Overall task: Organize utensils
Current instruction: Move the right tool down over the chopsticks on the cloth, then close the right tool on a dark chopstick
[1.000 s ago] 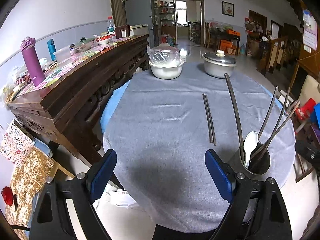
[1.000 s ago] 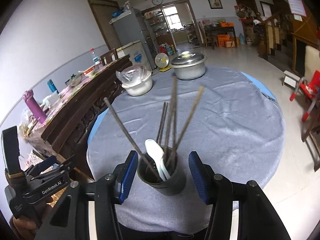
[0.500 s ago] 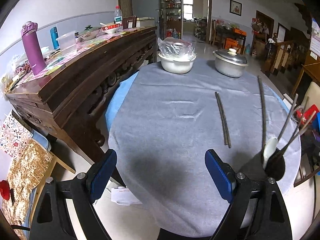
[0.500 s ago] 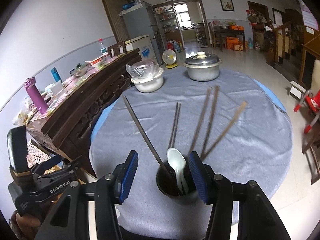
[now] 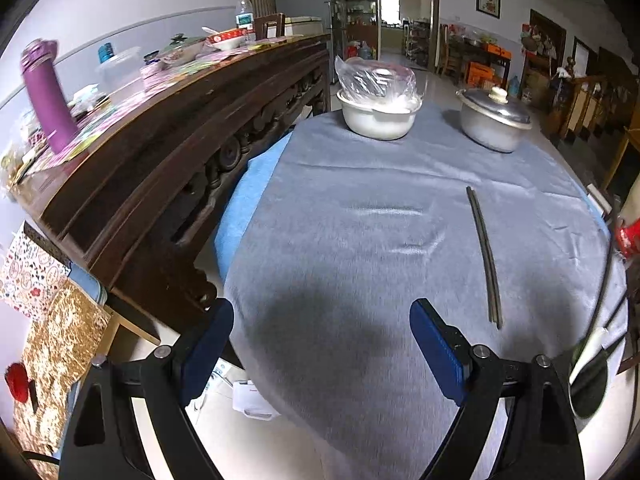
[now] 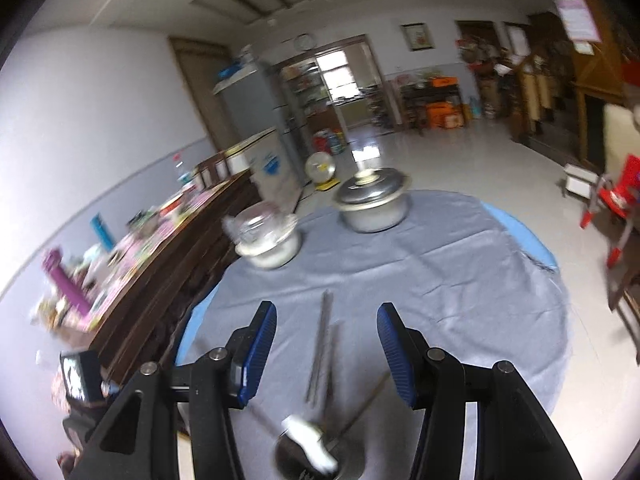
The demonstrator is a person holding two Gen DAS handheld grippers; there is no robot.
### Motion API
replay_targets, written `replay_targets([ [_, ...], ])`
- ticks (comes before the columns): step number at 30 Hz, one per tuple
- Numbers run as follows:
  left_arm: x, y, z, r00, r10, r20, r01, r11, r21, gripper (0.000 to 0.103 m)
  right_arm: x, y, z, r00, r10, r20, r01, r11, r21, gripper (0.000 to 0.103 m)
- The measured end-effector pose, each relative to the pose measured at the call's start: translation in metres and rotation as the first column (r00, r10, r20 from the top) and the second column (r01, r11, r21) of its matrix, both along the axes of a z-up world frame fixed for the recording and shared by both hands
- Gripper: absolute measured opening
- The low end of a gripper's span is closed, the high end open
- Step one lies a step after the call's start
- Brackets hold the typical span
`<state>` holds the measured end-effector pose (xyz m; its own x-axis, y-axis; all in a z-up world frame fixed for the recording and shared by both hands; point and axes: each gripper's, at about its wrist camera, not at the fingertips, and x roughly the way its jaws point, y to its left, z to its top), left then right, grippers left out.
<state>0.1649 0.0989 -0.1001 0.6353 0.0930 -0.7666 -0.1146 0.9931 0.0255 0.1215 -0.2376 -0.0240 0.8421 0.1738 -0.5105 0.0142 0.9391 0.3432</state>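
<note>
A pair of dark chopsticks (image 5: 485,256) lies on the grey tablecloth (image 5: 360,240), also in the right wrist view (image 6: 322,344). A dark utensil cup (image 5: 588,380) holding a white spoon (image 6: 310,438) and several chopsticks stands at the table's near right edge; in the right wrist view the cup (image 6: 316,456) is low, between the jaws, blurred. My left gripper (image 5: 322,344) is open and empty over the near left of the table. My right gripper (image 6: 326,354) is open and empty, above the cup and the loose chopsticks.
A white bowl with a plastic bag (image 5: 378,112) and a lidded metal pot (image 5: 494,120) stand at the table's far side. A dark wooden sideboard (image 5: 160,152) with a purple bottle (image 5: 48,100) runs along the left. A red chair (image 6: 616,200) stands right.
My right gripper has risen and pulled back from the cup, tilting up; the cup now sits low in its view. My left gripper has swung left, so the cup slid to its right edge.
</note>
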Motion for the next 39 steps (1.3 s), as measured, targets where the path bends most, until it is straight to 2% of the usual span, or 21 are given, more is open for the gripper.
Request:
replay_targets([
  [5,0.027,-0.018,-0.009,0.999,-0.024,-0.034,0.025,0.999,0.035,0.09,0.069,-0.045,-0.026,0.995,-0.002,-0.099,0.01,0.997,0.078,0.056],
  [11,0.06,-0.034,-0.019,0.996,-0.044,-0.075,0.048,0.997,0.052,0.09,0.163,-0.067,-0.083,0.959,0.144,-0.244,-0.104,0.98,0.171,0.053],
  [13,0.071,-0.039,-0.022,0.996,-0.044,-0.083,0.05,0.997,0.06,0.09,0.198,-0.057,-0.105,0.928,0.226,-0.297,-0.167,0.963,0.21,0.047],
  [15,0.083,-0.043,-0.024,0.995,-0.046,-0.09,0.051,0.997,0.063,0.09,0.228,-0.041,-0.124,0.894,0.294,-0.339,-0.223,0.947,0.231,0.046],
  [16,0.088,-0.045,-0.025,0.995,-0.046,-0.093,0.053,0.997,0.065,0.09,0.241,-0.031,-0.135,0.875,0.319,-0.364,-0.245,0.941,0.236,0.042],
  [19,0.101,-0.05,-0.03,0.993,-0.045,-0.108,0.053,0.996,0.071,0.09,0.272,-0.002,-0.162,0.831,0.372,-0.413,-0.294,0.925,0.241,0.037],
  [21,0.107,-0.052,-0.035,0.992,-0.045,-0.121,0.054,0.996,0.069,0.09,0.288,0.016,-0.176,0.807,0.398,-0.436,-0.324,0.916,0.236,0.034],
  [24,0.113,-0.053,-0.043,0.989,-0.044,-0.14,0.053,0.996,0.064,0.09,0.306,0.038,-0.19,0.785,0.416,-0.459,-0.355,0.909,0.217,0.024],
  [26,0.116,-0.053,-0.048,0.987,-0.042,-0.152,0.051,0.997,0.057,0.09,0.316,0.049,-0.197,0.78,0.409,-0.474,-0.362,0.912,0.191,0.019],
  [32,0.123,-0.052,-0.053,0.986,-0.043,-0.164,0.05,0.998,0.039,0.09,0.336,0.07,-0.211,0.762,0.408,-0.503,-0.377,0.911,0.168,0.017],
  [37,0.126,-0.051,-0.054,0.986,-0.048,-0.162,0.053,0.998,0.025,0.09,0.345,0.084,-0.221,0.75,0.371,-0.548,-0.381,0.919,0.1,0.013],
  [39,0.127,-0.051,-0.054,0.986,-0.049,-0.162,0.053,0.998,0.023,0.09,0.346,0.092,-0.22,0.762,0.349,-0.546,-0.388,0.921,0.047,0.011],
])
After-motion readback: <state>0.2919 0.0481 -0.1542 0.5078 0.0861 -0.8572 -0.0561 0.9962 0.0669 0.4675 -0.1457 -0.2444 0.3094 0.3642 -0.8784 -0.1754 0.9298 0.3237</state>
